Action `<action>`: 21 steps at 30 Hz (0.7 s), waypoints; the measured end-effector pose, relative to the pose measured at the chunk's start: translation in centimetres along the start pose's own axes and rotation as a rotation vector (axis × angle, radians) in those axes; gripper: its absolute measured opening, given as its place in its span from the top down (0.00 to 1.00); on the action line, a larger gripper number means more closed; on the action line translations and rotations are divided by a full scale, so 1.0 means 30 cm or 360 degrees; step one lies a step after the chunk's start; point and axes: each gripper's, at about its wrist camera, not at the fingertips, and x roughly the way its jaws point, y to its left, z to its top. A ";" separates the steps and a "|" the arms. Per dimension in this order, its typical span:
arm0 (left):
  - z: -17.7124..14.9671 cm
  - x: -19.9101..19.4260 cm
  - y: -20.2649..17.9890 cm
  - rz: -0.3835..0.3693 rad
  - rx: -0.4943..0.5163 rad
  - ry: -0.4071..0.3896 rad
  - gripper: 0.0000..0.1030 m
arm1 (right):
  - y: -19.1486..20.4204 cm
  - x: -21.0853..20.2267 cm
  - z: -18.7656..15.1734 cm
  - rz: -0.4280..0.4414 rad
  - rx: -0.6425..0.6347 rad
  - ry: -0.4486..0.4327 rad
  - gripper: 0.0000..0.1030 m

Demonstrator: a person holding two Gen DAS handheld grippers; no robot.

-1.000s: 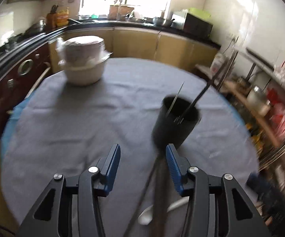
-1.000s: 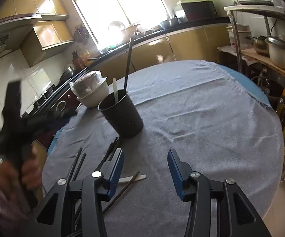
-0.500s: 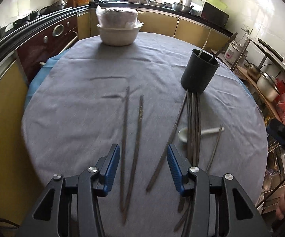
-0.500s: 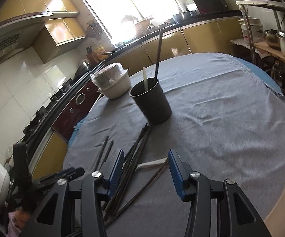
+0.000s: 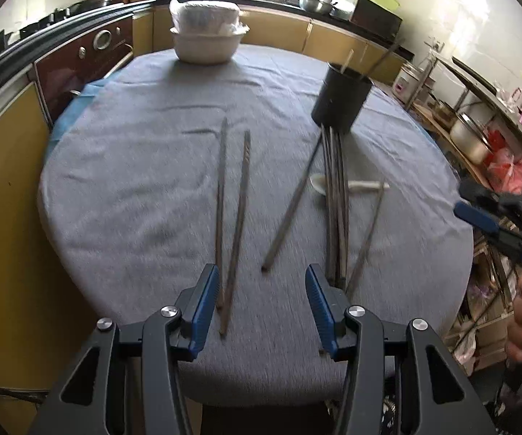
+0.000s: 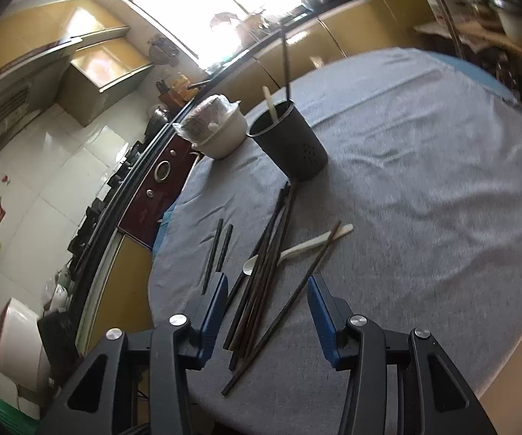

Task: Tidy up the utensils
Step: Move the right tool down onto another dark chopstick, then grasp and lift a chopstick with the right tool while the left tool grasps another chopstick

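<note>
Chopsticks (image 6: 261, 282) lie loose on my surface (image 6: 424, 199), long axes running away toward holder (image 6: 289, 145). Right gripper (image 6: 266, 311) nearer, jaws released, bundle between them; left gripper (image 5: 261, 308) released too, probably above a separate pair.

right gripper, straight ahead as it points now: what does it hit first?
Probably the bundle of dark chopsticks on the tablecloth: they lie between the open fingers of the right gripper. The black holder stands farther on. Depth unclear.

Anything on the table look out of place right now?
Yes: dark chopsticks lie scattered on the grey cloth instead of in the black holder, several crossing over a white spoon. Holder upright, nothing spilled.
</note>
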 end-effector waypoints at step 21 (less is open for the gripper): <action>0.155 0.028 0.120 -0.0079 -0.0031 0.0044 0.51 | 0.033 0.441 0.104 -0.0610 -0.0094 0.0366 0.90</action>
